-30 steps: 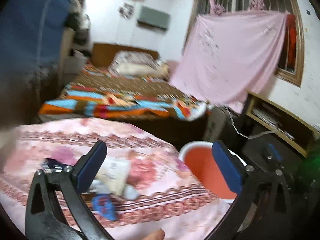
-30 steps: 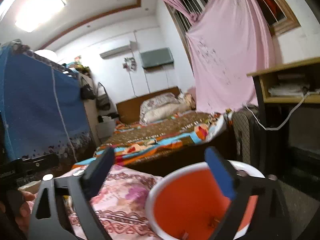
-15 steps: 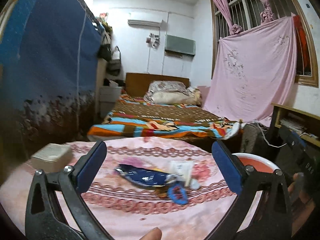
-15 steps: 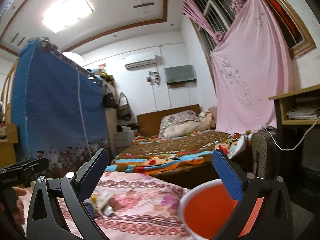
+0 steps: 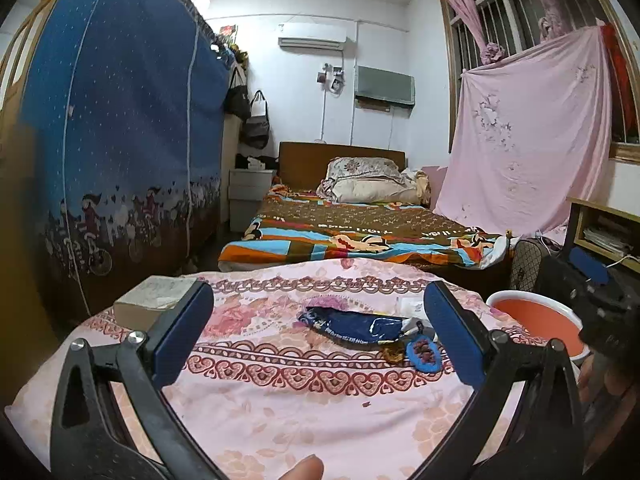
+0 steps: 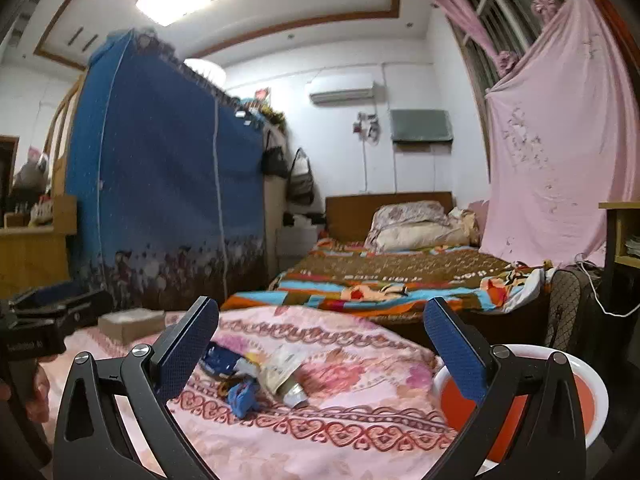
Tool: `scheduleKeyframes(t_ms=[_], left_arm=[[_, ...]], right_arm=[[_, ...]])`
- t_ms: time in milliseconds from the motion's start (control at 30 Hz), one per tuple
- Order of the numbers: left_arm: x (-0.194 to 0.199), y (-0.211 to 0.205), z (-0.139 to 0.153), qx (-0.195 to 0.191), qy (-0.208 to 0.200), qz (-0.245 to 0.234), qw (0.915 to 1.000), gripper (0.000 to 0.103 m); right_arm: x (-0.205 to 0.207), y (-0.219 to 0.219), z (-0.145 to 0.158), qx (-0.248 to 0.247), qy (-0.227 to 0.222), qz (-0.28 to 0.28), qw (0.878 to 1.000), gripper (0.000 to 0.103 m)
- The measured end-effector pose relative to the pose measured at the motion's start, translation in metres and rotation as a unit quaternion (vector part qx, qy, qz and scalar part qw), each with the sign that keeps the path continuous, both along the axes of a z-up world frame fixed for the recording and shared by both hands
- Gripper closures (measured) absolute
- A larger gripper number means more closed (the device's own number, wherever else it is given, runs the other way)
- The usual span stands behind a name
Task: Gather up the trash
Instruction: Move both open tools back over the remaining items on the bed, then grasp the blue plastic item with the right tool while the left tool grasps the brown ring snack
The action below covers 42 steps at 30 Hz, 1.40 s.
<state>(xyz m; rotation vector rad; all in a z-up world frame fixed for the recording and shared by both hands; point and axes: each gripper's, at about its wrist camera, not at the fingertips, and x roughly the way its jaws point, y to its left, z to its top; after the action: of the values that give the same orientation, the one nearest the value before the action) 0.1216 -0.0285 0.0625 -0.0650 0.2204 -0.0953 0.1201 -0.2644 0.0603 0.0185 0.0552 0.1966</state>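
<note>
A pile of trash lies on the pink floral tablecloth [image 5: 280, 396]: a dark blue wrapper [image 5: 352, 325], a small blue wrapper [image 5: 423, 354] and a white packet [image 5: 408, 306]. In the right wrist view the same pile shows the white packet [image 6: 282, 366], the small blue wrapper [image 6: 240, 394] and the dark blue wrapper [image 6: 220, 356]. An orange bin with a white rim [image 5: 538, 326] stands off the table's right edge; it also shows in the right wrist view [image 6: 520, 400]. My left gripper [image 5: 318, 338] is open and empty, short of the pile. My right gripper [image 6: 320, 356] is open and empty, near the pile.
A flat cardboard box [image 5: 154, 300] sits at the table's far left, also in the right wrist view [image 6: 130, 322]. A bed [image 5: 360, 232] lies beyond the table, a blue wardrobe cover [image 5: 120, 140] at left, a wooden shelf [image 5: 604, 232] at right.
Both grippers have swung left and up, from the bin toward the table. The trash pile now sits between each gripper's fingers. Both stay open.
</note>
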Motion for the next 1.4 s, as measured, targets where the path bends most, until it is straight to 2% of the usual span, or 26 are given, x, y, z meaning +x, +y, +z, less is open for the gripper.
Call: scheduleKeyframes(t_ms=[233, 300, 367, 433, 533, 600, 667, 800, 867, 1000, 1067, 1133, 1267, 1400], left_arm=[[0.019, 0.005, -0.011, -0.010, 0.054, -0.015, 0.9984, 0.012], [0.023, 0.007, -0.015, -0.016, 0.069, -0.020, 0.9973, 0.014], [0.028, 0.008, -0.018, -0.020, 0.082, -0.024, 0.9961, 0.017], [0.032, 0.009, -0.020, -0.023, 0.098, -0.031, 0.9945, 0.020], [0.042, 0.009, -0.024, -0.031, 0.126, -0.041, 0.9907, 0.030], [0.053, 0.011, -0.029, -0.041, 0.157, -0.058, 0.9850, 0.044], [0.061, 0.011, -0.034, -0.048, 0.180, -0.069, 0.9801, 0.051], [0.072, 0.008, -0.045, -0.057, 0.225, -0.093, 0.9682, 0.066], [0.077, 0.005, -0.050, -0.056, 0.242, -0.103, 0.9632, 0.069], [0.085, 0.000, -0.056, -0.056, 0.268, -0.122, 0.9540, 0.073], [0.087, -0.001, -0.058, -0.056, 0.277, -0.131, 0.9503, 0.075], [0.089, -0.005, -0.059, -0.054, 0.284, -0.139, 0.9470, 0.077], [0.094, -0.011, -0.061, -0.050, 0.297, -0.157, 0.9407, 0.084], [0.103, -0.025, -0.064, -0.039, 0.313, -0.180, 0.9317, 0.085]], right_arm=[[0.025, 0.018, -0.009, -0.023, 0.073, 0.022, 0.997, 0.000], [0.034, 0.025, -0.014, -0.036, 0.099, 0.032, 0.994, 0.008], [0.041, 0.031, -0.019, -0.049, 0.124, 0.043, 0.990, 0.022], [0.049, 0.037, -0.023, -0.060, 0.148, 0.053, 0.986, 0.025], [0.062, 0.043, -0.032, -0.070, 0.191, 0.073, 0.976, 0.035], [0.068, 0.045, -0.037, -0.068, 0.215, 0.088, 0.970, 0.044], [0.073, 0.045, -0.041, -0.063, 0.233, 0.099, 0.965, 0.052], [0.083, 0.048, -0.049, -0.058, 0.268, 0.124, 0.954, 0.056], [0.089, 0.051, -0.055, -0.059, 0.294, 0.142, 0.943, 0.056], [0.096, 0.053, -0.061, -0.056, 0.318, 0.147, 0.935, 0.060], [0.098, 0.053, -0.063, -0.055, 0.328, 0.148, 0.931, 0.075], [0.099, 0.054, -0.063, -0.056, 0.331, 0.156, 0.929, 0.085], [0.092, 0.055, -0.060, -0.061, 0.318, 0.155, 0.933, 0.087], [0.086, 0.046, -0.055, -0.040, 0.302, 0.154, 0.940, 0.087]])
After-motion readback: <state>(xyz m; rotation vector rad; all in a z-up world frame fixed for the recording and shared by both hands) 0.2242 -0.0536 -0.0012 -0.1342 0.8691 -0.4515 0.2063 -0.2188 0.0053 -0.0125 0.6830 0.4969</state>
